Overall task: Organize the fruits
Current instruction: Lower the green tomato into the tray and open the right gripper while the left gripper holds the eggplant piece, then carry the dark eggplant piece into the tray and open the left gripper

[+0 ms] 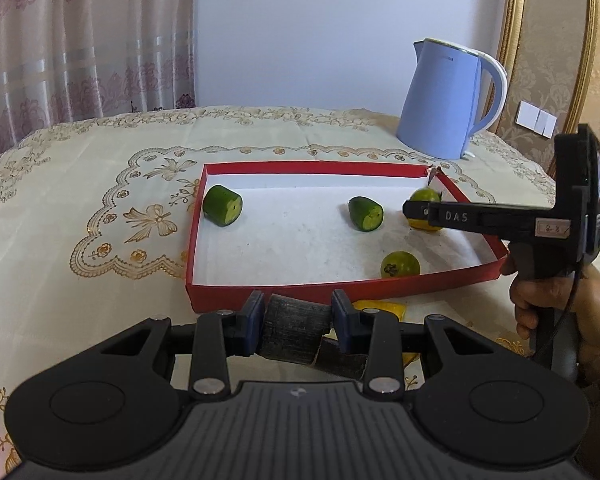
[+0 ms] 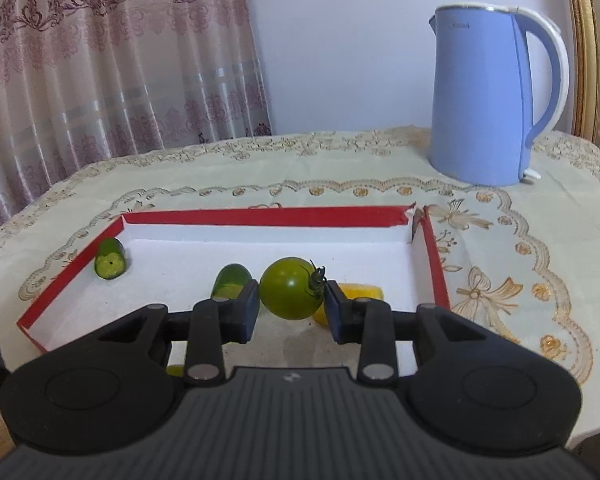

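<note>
A red-walled tray (image 1: pixel 300 168) with a white floor lies on the tablecloth. My left gripper (image 1: pixel 298 312) hovers just in front of its near wall, shut on a dark, rough cylindrical chunk (image 1: pixel 292 332); a second dark piece (image 1: pixel 342 362) shows below it. My right gripper (image 2: pixel 291 292) is over the tray's (image 2: pixel 260 214) right part, shut on a green tomato (image 2: pixel 286 288) with its stem to the right. From the left wrist view, the right gripper (image 1: pixel 411 209) hides most of that tomato (image 1: pixel 424 195). Two cut cucumber pieces (image 1: pixel 223 211) (image 1: pixel 366 214), another green tomato (image 1: pixel 400 264) and a yellow piece (image 2: pixel 362 292) lie in the tray.
A blue kettle (image 1: pixel 444 100) (image 2: pixel 484 96) stands behind the tray at the back right. A yellow piece (image 1: pixel 380 308) lies on the cloth in front of the tray. A person's hand (image 1: pixel 540 300) holds the right gripper's handle. Curtains hang behind the table's left side.
</note>
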The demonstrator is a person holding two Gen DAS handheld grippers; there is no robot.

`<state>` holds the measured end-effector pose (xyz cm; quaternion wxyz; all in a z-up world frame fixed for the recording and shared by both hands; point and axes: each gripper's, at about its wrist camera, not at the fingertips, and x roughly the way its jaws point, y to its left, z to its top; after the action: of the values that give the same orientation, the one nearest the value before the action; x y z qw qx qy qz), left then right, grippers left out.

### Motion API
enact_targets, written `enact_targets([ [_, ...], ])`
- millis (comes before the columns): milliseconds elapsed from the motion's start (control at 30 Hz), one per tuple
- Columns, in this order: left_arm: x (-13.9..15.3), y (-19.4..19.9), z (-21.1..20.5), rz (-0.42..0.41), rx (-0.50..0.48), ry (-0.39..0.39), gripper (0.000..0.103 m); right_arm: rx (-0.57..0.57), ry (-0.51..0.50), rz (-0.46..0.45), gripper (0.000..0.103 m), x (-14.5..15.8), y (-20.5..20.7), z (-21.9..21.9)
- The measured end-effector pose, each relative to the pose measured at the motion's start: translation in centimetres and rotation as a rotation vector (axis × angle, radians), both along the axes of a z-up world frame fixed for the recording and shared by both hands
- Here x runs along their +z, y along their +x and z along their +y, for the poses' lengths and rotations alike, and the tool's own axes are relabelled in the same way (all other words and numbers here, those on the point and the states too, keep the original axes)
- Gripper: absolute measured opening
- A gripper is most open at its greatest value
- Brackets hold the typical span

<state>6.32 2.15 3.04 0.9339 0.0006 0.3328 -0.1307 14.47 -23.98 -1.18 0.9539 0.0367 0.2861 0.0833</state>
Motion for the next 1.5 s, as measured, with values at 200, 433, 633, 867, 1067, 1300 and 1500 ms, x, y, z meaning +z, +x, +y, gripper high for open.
enact_targets([
  [200,0.1,-0.1,0.2,-0.001,0.001,-0.018,0.035,-0.029,0.031,-0.041,0.043,0.6,-1.2,-0.8],
  [433,0.6,-0.2,-0.1,-0.020,-0.020,-0.059,0.035,-0.189,0.263,-0.223,0.088,1.1,-5.0,-4.2],
  [633,0.8,0.1,-1.1,-0.052,-0.028,-0.020,0.035,-0.205,0.358,-0.221,0.088,-0.3,-4.7,-5.6],
  [867,1.1,1.5,-2.1,-0.079,-0.029,-0.007,0.035,-0.148,0.310,-0.281,0.090,-0.2,-5.3,-4.5],
  [1067,1.4,2.1,-2.6,-0.115,-0.022,0.027,0.035,-0.145,0.334,-0.256,0.095,-0.2,-5.1,-4.9],
  [1300,1.3,3.4,-2.6,-0.108,-0.022,0.033,0.035,-0.137,0.366,-0.226,0.095,-0.3,-5.0,-5.4],
  [1500,1.2,5.6,-2.6,-0.100,-0.016,0.048,0.035,-0.094,0.395,-0.197,0.095,0.5,-5.9,-5.2],
])
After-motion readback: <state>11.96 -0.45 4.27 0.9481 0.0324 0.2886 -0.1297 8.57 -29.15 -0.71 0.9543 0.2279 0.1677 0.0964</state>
